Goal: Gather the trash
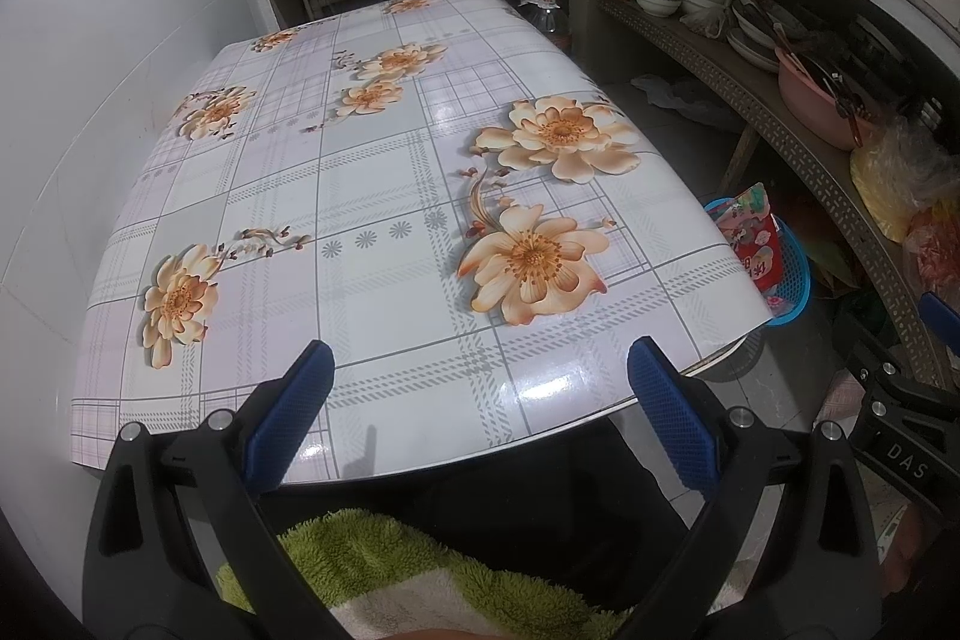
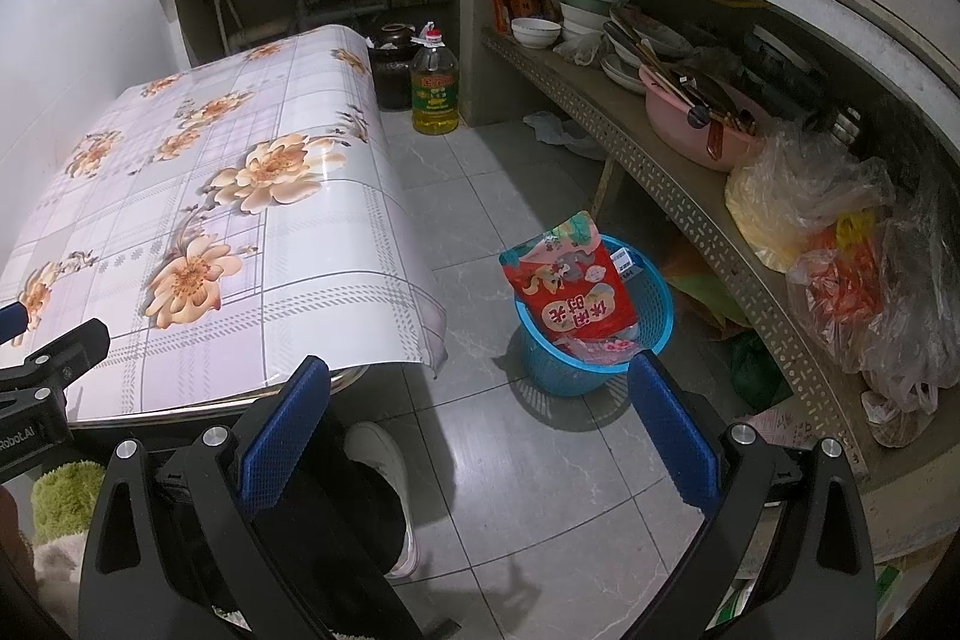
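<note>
Before us stands the table (image 1: 372, 196), and to its right on the floor sits the basket (image 2: 651, 316), with a snack bag (image 2: 570, 292) standing in it and leaning out over its rim. Behind the table, an oil bottle (image 2: 433, 85) stands on the floor just beside a jar (image 2: 393, 61). Right of the basket runs a shelf (image 2: 678, 196) bearing bowls (image 2: 536, 32), a basin (image 2: 696, 124) and plastic bags (image 2: 804, 190).
</note>
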Demonstrator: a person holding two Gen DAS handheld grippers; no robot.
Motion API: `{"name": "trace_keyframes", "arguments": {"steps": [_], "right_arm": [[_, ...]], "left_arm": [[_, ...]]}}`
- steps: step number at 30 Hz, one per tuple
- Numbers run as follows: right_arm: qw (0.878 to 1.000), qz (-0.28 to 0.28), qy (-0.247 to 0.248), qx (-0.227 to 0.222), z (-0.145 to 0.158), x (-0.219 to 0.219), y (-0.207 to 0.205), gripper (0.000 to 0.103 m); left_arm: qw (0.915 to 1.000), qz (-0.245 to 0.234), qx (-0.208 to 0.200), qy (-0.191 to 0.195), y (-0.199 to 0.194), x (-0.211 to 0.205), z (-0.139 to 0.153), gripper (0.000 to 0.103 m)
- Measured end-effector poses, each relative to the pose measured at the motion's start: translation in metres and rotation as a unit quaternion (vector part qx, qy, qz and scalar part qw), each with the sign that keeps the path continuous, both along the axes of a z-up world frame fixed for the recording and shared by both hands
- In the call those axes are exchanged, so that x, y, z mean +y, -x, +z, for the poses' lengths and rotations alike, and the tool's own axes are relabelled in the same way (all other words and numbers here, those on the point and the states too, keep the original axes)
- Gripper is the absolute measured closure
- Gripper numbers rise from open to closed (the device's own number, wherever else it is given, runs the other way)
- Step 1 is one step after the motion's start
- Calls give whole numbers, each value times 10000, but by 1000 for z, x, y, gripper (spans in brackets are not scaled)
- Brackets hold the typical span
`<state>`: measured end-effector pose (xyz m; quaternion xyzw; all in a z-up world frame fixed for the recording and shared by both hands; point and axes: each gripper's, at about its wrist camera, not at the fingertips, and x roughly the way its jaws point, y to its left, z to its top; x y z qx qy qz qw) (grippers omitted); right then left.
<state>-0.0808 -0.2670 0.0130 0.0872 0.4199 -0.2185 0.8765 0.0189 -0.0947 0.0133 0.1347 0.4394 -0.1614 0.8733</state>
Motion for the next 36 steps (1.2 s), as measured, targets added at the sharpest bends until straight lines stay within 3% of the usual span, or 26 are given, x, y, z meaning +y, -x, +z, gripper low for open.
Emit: {"name": "trace_keyframes", "arguments": {"steps": [36], "right_arm": [[10000, 74, 22, -36, 6, 1, -2, 7]], "left_arm": [[10000, -27, 8, -4, 0, -1, 0, 9]]}}
